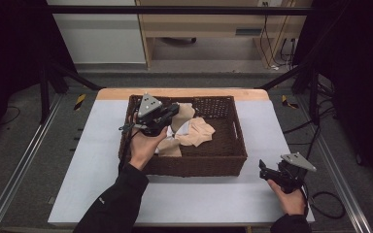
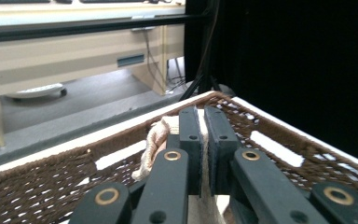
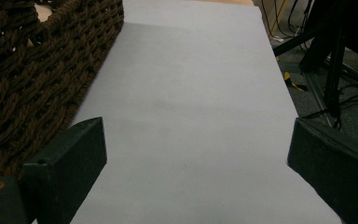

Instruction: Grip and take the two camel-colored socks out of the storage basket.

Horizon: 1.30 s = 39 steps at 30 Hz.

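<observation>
A dark brown woven basket (image 1: 228, 153) stands in the middle of the table and holds several beige and white cloths (image 1: 196, 132). My left gripper (image 1: 172, 112) hangs above the basket's left half, shut on a beige cloth (image 1: 183, 114) that trails down from it. In the left gripper view the jaws are pressed together on that cloth (image 2: 154, 142), with the basket's far wall (image 2: 51, 182) behind. My right gripper (image 1: 263, 170) rests near the table's front right corner, open. Between its wide jaws in the right gripper view lies bare table, with the basket's side (image 3: 32, 70) at the left.
The table has a pale grey cover (image 1: 97, 160) with free room left, right and in front of the basket. Black frame bars (image 1: 58, 73) and cables (image 1: 330, 204) lie around the table. A wooden desk (image 1: 213, 24) stands beyond the far edge.
</observation>
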Available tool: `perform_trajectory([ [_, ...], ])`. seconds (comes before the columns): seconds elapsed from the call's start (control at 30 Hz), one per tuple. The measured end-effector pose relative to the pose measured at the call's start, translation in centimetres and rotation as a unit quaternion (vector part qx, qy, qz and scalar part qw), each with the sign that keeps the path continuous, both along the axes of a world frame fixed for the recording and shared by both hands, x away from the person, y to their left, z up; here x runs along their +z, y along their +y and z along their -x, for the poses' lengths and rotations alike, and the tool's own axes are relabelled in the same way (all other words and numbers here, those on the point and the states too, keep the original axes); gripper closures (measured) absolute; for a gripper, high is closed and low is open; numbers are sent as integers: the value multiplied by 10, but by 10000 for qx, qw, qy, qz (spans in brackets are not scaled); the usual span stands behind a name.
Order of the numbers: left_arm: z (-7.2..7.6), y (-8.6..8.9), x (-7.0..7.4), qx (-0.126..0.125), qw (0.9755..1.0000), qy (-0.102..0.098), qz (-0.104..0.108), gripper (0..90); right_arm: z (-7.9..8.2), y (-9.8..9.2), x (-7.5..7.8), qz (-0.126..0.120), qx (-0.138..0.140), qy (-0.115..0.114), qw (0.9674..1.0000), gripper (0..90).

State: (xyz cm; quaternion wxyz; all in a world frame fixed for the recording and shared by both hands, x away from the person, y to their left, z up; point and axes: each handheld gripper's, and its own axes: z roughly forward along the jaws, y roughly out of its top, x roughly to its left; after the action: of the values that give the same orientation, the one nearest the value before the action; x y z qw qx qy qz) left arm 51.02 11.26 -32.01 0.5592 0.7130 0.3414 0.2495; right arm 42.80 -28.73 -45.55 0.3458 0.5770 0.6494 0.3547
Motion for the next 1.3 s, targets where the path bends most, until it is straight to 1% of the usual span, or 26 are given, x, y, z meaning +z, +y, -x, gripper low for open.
perform_trajectory([
  [0.03,0,0,0,0,10000,0,0,857,0,0,0,6,5,-7,10000,48],
  [0.07,7,1,5,-43,10000,-53,27,858,0,0,0,12,6,-12,10000,48],
  [0.1,10,2,7,-79,9999,-68,29,857,0,0,0,16,4,-14,10000,48],
  [0.13,10,2,7,-79,9999,-68,29,857,0,0,0,16,4,-14,10000,48],
  [0.23,22,6,15,-153,9998,-132,45,857,1,0,0,3,1,-1,10000,48],
  [0.27,26,7,16,-179,9997,-141,82,857,1,0,1,17,-4,-16,10000,48],
  [0.4,39,12,20,-299,9993,-197,143,857,2,-1,1,35,-3,-41,10000,48],
  [0.5,49,17,20,-361,9990,-219,120,857,3,-1,1,15,-18,-22,10000,48],
  [0.53,57,21,20,-406,9988,-237,114,857,3,-1,1,20,-18,-29,10000,48],
  [0.57,57,21,20,-406,9988,-237,114,857,3,-1,1,20,-18,-29,10000,48],
  [0.67,68,28,19,-462,9986,-263,71,857,4,-2,0,42,-20,-31,10000,48],
  [0.7,75,32,18,-513,9983,-268,45,857,4,-2,0,45,-14,-34,10000,48],
  [0.73,78,33,18,-534,9982,-277,33,857,4,-2,1,30,-23,-23,10000,48],
  [0.83,89,39,14,-588,9978,-315,59,857,5,-2,1,38,-23,-36,10000,48],
  [0.97,98,46,9,-619,9976,-297,106,857,5,-2,0,33,-40,-24,10000,48],
  [1.0,103,49,7,-634,9975,-287,128,857,6,-2,1,52,-33,-37,10000,48],
  [1.07,106,51,5,-651,9974,-283,155,857,6,-2,1,52,-43,-58,10000,48],
  [1.17,117,58,1,-722,9969,-266,161,857,6,-1,1,45,-43,-41,10000,48],
  [1.2,117,58,1,-722,9969,-266,161,857,6,-1,1,56,-39,-38,10000,48],
  [1.3,125,61,-3,-780,9966,-248,123,857,6,-1,1,47,-40,-40,10000,49],
])
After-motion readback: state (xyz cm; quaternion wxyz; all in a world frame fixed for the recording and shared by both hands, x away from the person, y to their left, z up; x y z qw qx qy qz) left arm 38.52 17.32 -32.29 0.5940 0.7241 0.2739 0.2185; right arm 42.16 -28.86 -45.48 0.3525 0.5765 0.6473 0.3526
